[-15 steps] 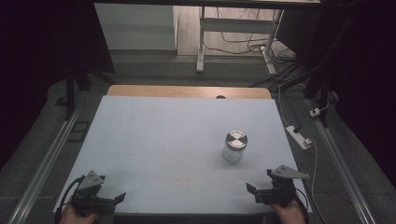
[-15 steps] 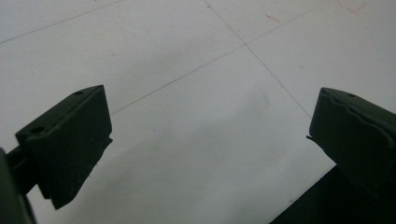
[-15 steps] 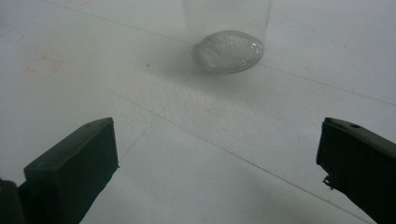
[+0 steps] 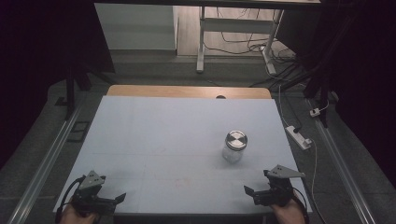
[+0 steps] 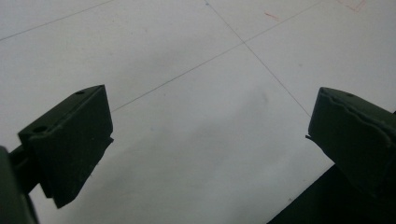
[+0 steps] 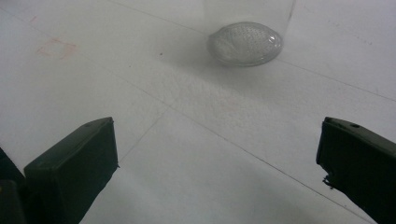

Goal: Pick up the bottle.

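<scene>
A clear glass jar with a silver metal lid stands upright, right of the middle of the white table top. In the right gripper view its rounded glass base rests on the sheet straight ahead of the jaws. My right gripper sits at the near right edge, in front of the jar and apart from it, open with nothing between its jaws. At the near left corner is my left gripper, open over bare sheet, with the table's dark edge under its right jaw.
A strip of wood shows along the table's far edge. A white power strip with cables lies on the floor to the right. Metal rails run along both sides, and a desk frame stands behind the table.
</scene>
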`<action>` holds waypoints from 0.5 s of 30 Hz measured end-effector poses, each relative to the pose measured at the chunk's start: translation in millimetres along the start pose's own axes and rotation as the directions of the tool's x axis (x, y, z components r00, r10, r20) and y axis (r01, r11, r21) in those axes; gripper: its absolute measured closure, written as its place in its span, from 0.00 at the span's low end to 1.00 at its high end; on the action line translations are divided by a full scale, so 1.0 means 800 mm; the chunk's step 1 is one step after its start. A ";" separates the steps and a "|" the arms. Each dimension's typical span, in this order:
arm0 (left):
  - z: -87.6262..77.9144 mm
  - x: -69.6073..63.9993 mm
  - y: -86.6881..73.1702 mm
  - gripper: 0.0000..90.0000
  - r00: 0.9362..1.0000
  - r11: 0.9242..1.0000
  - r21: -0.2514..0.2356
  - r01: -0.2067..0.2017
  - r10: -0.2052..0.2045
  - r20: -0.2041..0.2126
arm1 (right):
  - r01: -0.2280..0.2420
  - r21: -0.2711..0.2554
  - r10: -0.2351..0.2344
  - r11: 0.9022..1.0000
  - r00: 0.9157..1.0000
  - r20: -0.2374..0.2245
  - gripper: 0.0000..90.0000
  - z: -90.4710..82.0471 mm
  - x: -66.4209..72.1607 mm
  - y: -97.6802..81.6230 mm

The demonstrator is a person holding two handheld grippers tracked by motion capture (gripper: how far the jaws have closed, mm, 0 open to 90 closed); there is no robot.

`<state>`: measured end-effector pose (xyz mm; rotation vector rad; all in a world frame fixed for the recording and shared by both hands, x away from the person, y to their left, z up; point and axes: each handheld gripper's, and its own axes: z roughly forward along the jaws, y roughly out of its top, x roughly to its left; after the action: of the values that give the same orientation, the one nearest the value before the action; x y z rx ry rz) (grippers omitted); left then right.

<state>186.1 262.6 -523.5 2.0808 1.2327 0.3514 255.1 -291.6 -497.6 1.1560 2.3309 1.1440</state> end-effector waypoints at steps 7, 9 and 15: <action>0.002 -0.002 0.001 0.01 1.000 1.000 0.019 -0.007 0.007 -0.010 | -0.001 0.003 0.001 1.000 1.000 0.004 0.00 0.000 0.000 0.001; 0.002 -0.002 0.001 0.01 1.000 1.000 0.019 -0.010 0.010 -0.010 | 0.001 0.001 -0.001 1.000 1.000 0.004 0.00 0.000 0.001 0.001; 0.002 -0.002 0.001 0.01 1.000 1.000 0.017 -0.012 0.012 -0.009 | 0.005 -0.020 -0.005 1.000 1.000 -0.010 0.00 0.000 0.003 0.005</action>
<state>186.5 260.0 -523.9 2.1039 1.2331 0.3577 255.5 -288.2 -494.6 1.1394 2.3233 1.1721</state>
